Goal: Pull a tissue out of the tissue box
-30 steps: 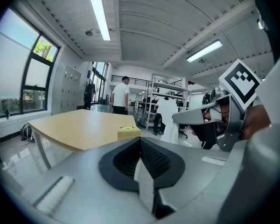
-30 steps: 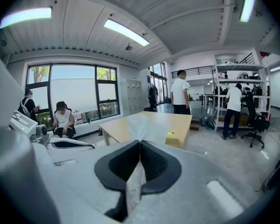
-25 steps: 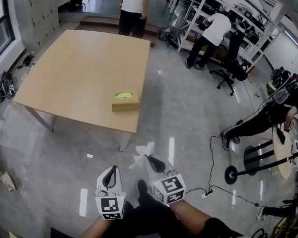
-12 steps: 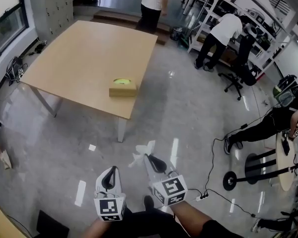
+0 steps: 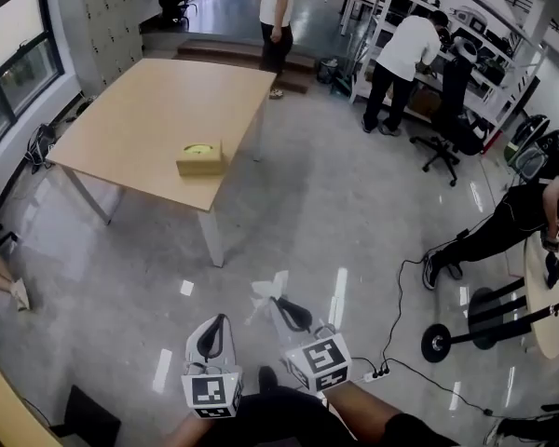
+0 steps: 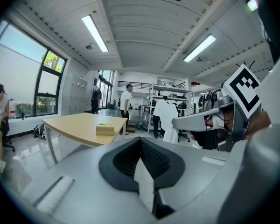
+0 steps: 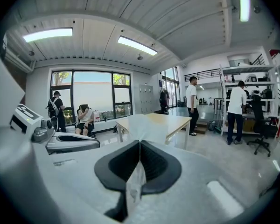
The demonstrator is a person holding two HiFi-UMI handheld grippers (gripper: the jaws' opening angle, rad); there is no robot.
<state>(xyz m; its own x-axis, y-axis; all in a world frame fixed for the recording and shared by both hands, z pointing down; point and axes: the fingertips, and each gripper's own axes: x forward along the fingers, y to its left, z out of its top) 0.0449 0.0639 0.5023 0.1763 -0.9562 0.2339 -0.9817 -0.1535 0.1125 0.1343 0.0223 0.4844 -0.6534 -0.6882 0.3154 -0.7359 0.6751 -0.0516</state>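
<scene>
As we back away, box (image 5: 199, 159) on worktop (image 5: 121, 119) lies farther ahead of both jaws. Right gripper (image 5: 279, 304): jaws clamped on freed tissue (image 5: 270, 289). Left gripper (image 5: 218, 322): jaws closed, empty. Pull seems complete.

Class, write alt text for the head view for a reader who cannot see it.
The right gripper is shut on a white tissue above a grey floor, beside the shut, empty left gripper. The tissue box sits on a table farther off.
</scene>
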